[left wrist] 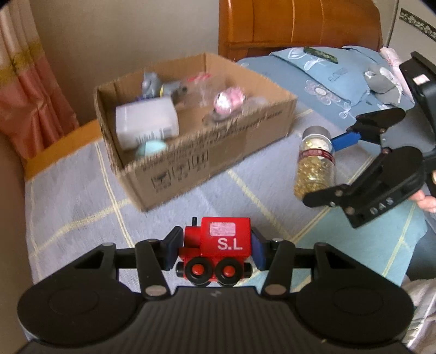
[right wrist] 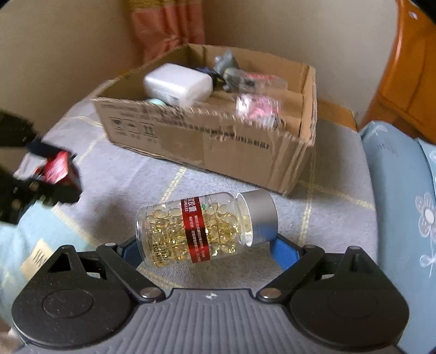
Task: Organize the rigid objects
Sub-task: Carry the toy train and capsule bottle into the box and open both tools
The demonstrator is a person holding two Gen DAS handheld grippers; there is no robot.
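Here left gripper point(left wrist: 216, 249) clamps red train point(left wrist: 218, 242); right gripper point(right wrist: 207, 245) clamps capsule bottle point(right wrist: 201, 226).

We read: home bedroom | we see a bed's plaid blanket point(left wrist: 81, 196) | blue flowered pillow point(left wrist: 327, 79) | wooden headboard point(left wrist: 294, 24) | pink curtain point(left wrist: 24, 89) | cardboard box point(left wrist: 218, 152) atop the blanket

We are seeing the cardboard box point(left wrist: 196, 152) and its printed lettering smearing with motion blur, the contents inside it blurring beyond naming, the left gripper point(right wrist: 51, 174) blurring at the right-wrist view's edge, its red toy train point(right wrist: 55, 166) showing only partly.
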